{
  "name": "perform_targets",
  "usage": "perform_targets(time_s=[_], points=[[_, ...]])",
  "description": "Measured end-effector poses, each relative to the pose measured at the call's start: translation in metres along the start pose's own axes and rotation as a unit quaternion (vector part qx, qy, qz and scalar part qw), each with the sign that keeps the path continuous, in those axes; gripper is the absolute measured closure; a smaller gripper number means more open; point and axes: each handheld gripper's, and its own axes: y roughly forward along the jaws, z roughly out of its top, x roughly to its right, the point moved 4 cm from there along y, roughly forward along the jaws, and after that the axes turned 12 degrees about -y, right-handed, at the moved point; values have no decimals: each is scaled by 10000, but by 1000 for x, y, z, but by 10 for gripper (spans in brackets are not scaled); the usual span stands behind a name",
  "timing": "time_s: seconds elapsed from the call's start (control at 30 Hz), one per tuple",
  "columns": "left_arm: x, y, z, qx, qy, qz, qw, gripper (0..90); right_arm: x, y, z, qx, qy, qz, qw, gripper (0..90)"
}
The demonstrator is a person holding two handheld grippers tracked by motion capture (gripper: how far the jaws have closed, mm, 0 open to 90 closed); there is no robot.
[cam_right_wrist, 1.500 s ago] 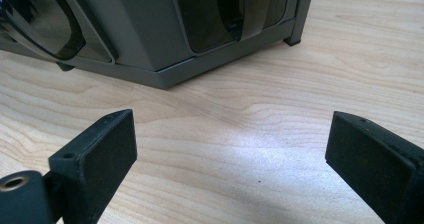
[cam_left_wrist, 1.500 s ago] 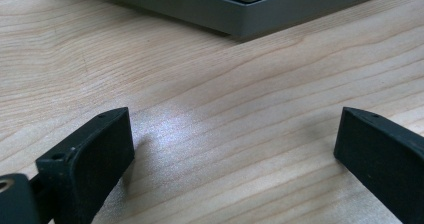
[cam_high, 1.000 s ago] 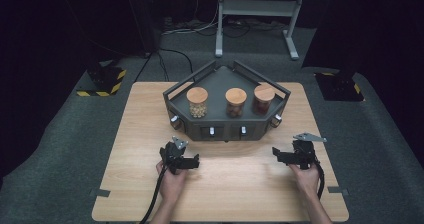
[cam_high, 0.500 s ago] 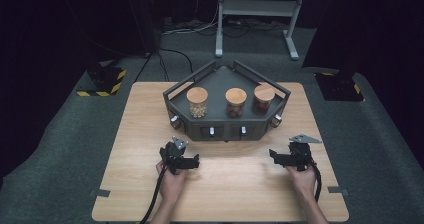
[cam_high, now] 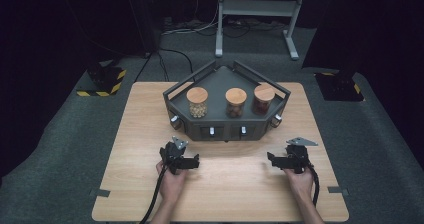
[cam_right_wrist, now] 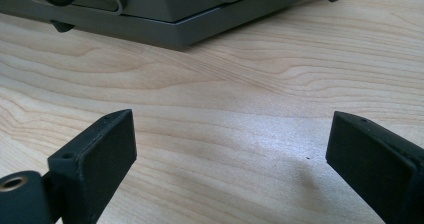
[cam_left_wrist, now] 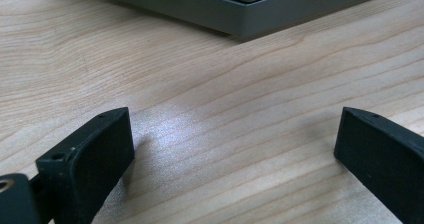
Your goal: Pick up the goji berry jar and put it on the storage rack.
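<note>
A dark grey angular rack stands at the far middle of the wooden table. On it are three glass jars with wooden lids: a left jar with pale contents, a middle jar with brown contents, and a right jar with dark reddish contents. My left gripper rests low over the table in front of the rack's left half, open, with bare wood between its jaws. In front of the rack's right corner my right gripper is also open and holds nothing. The rack's base lies just ahead of each.
Small knobs line the rack's front face. Grey tape pieces mark the table's near corners. On the floor are yellow-and-black striped blocks, cables, and a metal stand behind the table.
My right gripper has shifted slightly left and toward the person. The left gripper and the jars have stayed put.
</note>
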Motion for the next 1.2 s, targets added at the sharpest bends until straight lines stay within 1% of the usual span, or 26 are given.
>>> perform_targets(time_s=[0.3,0.87,0.9,1.2], points=[[0,0,0,1,-2,0,10000,25,-6,3,2,-91,-84,44,9999,50],[0,0,0,1,-2,2,10000,25,-11,8,3,-107,-87,139,9998,49],[0,0,0,2,-2,3,10000,25,-11,9,3,-113,-110,139,9998,49],[0,0,0,1,-2,2,10000,25,-9,14,3,-202,-69,91,9997,49]])
